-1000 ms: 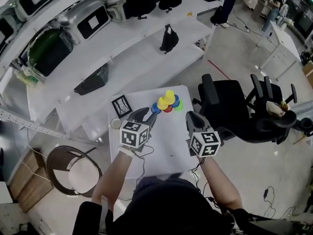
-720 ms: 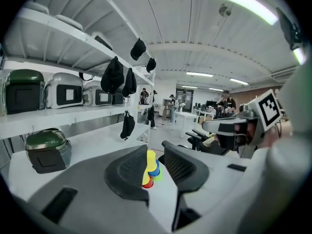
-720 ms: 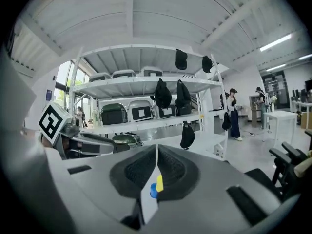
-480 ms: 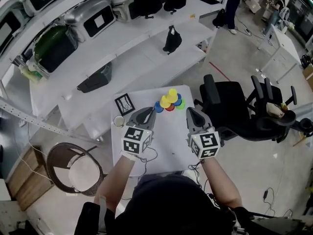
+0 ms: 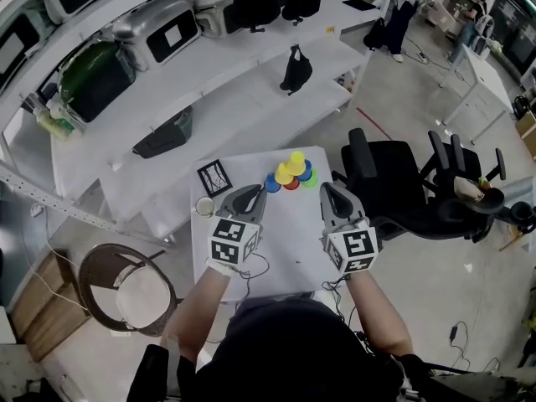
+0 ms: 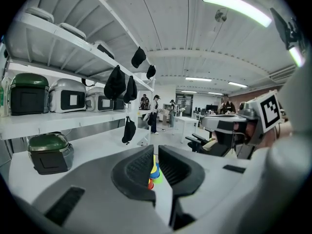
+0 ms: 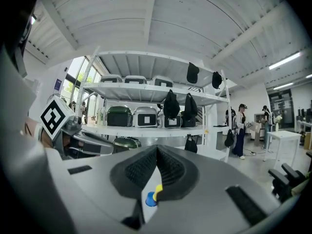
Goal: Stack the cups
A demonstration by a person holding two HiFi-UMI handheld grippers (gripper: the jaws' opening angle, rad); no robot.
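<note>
Both hand-held grippers are clenched shut and grasp nothing. From my seat I see the left hand-held gripper (image 5: 255, 196) raised over the left side of the white table (image 5: 289, 249), with its marker cube toward the person. Its own view shows the ribbed pads drawn together with nothing between them. The right hand-held gripper (image 5: 333, 195) hangs level with it over the table's right side, and its pads meet the same way.

The cups (image 5: 291, 174) sit in a tight cluster at the far edge of the table, ahead of the jaws and roughly midway between the two grippers. Neither gripper touches them. Yellow ones stand highest, with blue, red and green around them. I cannot tell whether any are nested.

A black-and-white marker card (image 5: 211, 177) lies at the table's far left corner. A black office chair (image 5: 394, 199) stands just right of the table, and white shelves (image 5: 209, 82) run behind it.
</note>
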